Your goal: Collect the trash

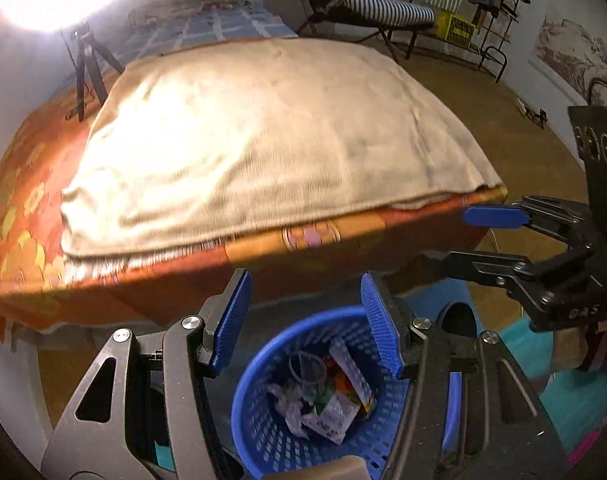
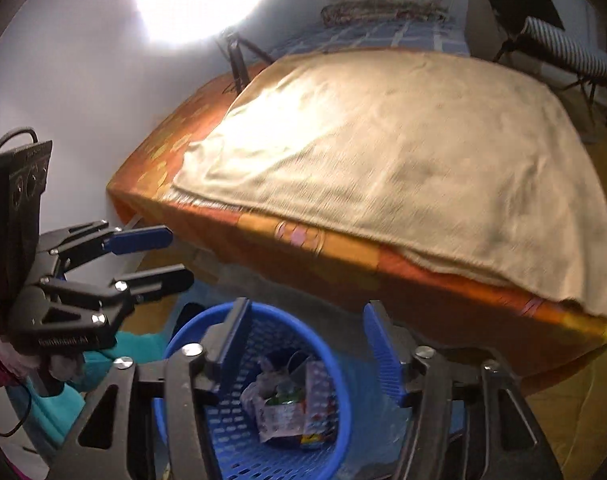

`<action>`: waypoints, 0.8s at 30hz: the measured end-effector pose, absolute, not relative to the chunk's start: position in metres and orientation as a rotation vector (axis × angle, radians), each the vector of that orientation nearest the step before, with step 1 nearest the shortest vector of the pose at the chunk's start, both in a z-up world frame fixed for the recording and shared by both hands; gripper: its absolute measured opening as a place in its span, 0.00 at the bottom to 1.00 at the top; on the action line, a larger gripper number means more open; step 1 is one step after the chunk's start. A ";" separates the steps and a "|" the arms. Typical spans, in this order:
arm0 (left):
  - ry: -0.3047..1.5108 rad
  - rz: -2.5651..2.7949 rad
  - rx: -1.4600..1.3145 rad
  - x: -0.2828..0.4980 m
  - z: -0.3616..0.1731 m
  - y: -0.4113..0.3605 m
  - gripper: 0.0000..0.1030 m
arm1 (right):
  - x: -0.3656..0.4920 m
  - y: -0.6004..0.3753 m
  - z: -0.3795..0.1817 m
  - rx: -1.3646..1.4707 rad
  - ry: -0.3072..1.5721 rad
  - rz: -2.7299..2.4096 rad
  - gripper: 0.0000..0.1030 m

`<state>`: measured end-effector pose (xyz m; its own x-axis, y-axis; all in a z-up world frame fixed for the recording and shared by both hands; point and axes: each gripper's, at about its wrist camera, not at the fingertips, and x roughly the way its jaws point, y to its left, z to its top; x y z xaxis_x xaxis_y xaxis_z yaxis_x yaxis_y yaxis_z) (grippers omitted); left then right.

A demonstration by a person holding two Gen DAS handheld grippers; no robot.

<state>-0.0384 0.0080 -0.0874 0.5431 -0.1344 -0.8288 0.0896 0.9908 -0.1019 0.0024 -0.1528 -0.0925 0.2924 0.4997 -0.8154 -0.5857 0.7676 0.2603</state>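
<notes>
A blue perforated plastic basket (image 1: 263,408) stands on the floor below the bed's near edge; it also shows in the right wrist view (image 2: 231,432). Inside lie several pieces of trash (image 1: 327,400): a clear plastic cup, crumpled paper and printed wrappers, also seen in the right wrist view (image 2: 291,408). My left gripper (image 1: 303,312) is open and empty, above the basket. My right gripper (image 2: 307,340) is open and empty, also above it. Each gripper shows in the other's view, the right one (image 1: 455,236) and the left one (image 2: 179,254), both with jaws apart.
A bed with a beige blanket (image 1: 271,136) over an orange patterned cover (image 1: 23,208) fills the middle. A tripod with a bright ring light (image 1: 87,68) stands at its far left. A striped folding chair (image 1: 375,8) and a clothes rack (image 1: 499,12) stand behind. A teal rug (image 2: 63,404) lies under the basket.
</notes>
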 end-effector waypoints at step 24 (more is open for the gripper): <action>0.837 -0.050 -0.114 0.029 -0.042 0.016 0.81 | 0.066 -0.166 -0.029 -0.122 0.830 0.522 0.91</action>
